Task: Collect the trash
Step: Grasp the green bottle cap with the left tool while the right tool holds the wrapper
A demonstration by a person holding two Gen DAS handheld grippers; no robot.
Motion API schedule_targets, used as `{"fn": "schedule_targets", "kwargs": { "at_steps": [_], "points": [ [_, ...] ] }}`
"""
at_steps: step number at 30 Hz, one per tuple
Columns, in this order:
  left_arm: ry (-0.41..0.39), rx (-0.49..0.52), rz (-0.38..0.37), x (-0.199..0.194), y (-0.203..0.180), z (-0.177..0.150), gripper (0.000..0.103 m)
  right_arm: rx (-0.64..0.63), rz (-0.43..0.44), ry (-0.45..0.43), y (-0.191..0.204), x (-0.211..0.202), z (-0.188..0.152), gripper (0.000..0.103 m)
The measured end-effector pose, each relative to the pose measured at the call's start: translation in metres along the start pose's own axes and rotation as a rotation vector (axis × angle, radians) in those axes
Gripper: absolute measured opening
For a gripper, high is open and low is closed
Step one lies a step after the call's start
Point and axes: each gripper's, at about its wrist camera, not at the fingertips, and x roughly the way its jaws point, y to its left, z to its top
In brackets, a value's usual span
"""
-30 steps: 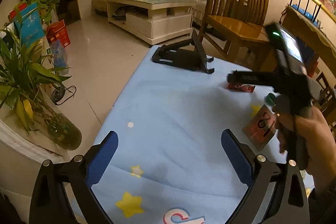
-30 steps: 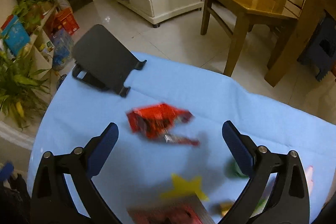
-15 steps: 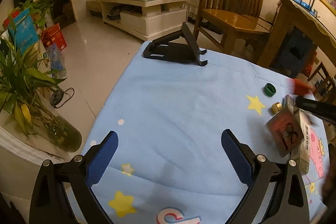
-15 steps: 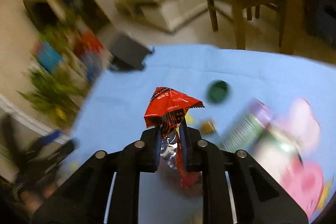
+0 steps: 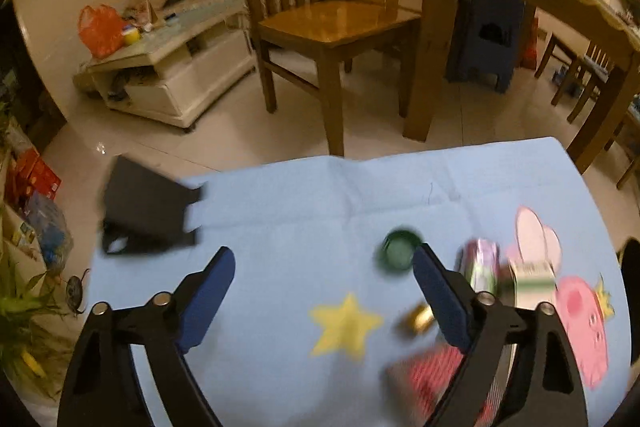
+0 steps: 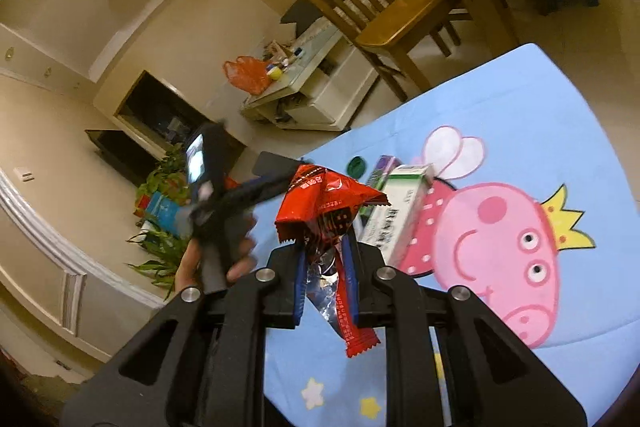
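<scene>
Now the right gripper (image 6: 324, 263) is clamped on the red wrapper (image 6: 330, 205), jaws drawn narrow with the crumpled foil standing up between the pads and a loose tail hanging below; a second ago the jaws were wide over the wrapper lying flat on the cloth, and half a second ago they had just closed on it. The wrapper is off the blue cloth (image 6: 500, 99) and the camera has tilted up toward the ceiling, so the lift looks under way. Next out, the left gripper (image 5: 324, 281) has swung from the bare left part of the cloth over to the remaining litter; jaws wide, holding nothing. Near its right finger lie a gold cap (image 5: 418, 317) and a red card (image 5: 432, 379), both blurred, with a green cap (image 5: 399, 251) just beyond the fingertip. Beside these sit a purple carton (image 5: 482, 265) and a white box (image 5: 534, 281). Farther off, the black stand (image 5: 148, 209) at the cloth's far left edge. Judgement: one piece secured, no bin visible in either view, so drop-off location unknown; left side appears to be lining up on the caps, grip not yet begun.
</scene>
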Motion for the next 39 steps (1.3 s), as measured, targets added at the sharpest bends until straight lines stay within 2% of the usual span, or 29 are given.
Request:
{"fn": "schedule_targets", "kwargs": {
  "at_steps": [4, 6, 8, 9, 10, 11, 12, 15, 19, 21, 22, 23, 32, 39],
  "points": [
    [0.075, 0.005, 0.012, 0.040, -0.015, 0.005, 0.079, 0.002, -0.003, -0.007, -0.006, -0.010, 0.004, 0.019],
    [0.094, -0.016, -0.035, 0.050, -0.018, 0.002, 0.079, -0.003, -0.008, -0.013, -0.003, -0.010, 0.003, 0.019],
    [0.082, -0.012, -0.044, 0.047, -0.021, -0.001, 0.068, 0.004, -0.004, -0.013, -0.006, -0.011, 0.005, 0.020],
    [0.075, -0.004, -0.040, 0.043, -0.023, -0.001, 0.051, 0.008, -0.005, -0.015, -0.008, -0.010, 0.005, 0.021],
    [0.069, 0.015, -0.049, 0.038, -0.029, -0.005, 0.027, 0.013, -0.005, -0.017, -0.010, -0.010, 0.006, 0.021],
    [0.071, 0.031, -0.065, 0.035, -0.033, -0.008, 0.017, 0.017, -0.005, -0.018, -0.010, -0.011, 0.005, 0.022],
    [0.076, 0.051, -0.075, 0.033, -0.039, -0.011, 0.012, 0.018, -0.003, -0.017, -0.010, -0.012, 0.005, 0.022],
    [0.085, 0.100, -0.078, 0.032, -0.049, -0.015, 0.015, 0.019, 0.006, -0.022, -0.008, -0.014, 0.002, 0.022],
    [0.118, 0.043, -0.114, 0.040, -0.038, -0.003, 0.020, 0.026, 0.012, -0.031, -0.007, -0.017, 0.001, 0.023],
    [0.153, 0.013, -0.126, 0.045, -0.032, 0.006, 0.013, 0.033, 0.008, -0.041, -0.010, -0.020, 0.002, 0.023],
    [0.170, 0.003, -0.114, 0.047, -0.030, 0.008, 0.006, 0.034, 0.005, -0.044, -0.011, -0.021, 0.002, 0.023],
    [0.178, 0.002, -0.101, 0.048, -0.029, 0.010, 0.004, 0.040, 0.003, -0.049, -0.014, -0.022, 0.003, 0.023],
    [0.221, -0.058, -0.125, 0.053, -0.028, 0.017, 0.002, 0.065, 0.003, -0.070, -0.021, -0.029, 0.005, 0.024],
    [0.265, -0.167, -0.206, 0.053, -0.015, 0.014, 0.001, 0.072, 0.003, -0.086, -0.025, -0.037, 0.005, 0.025]
  ]
}}
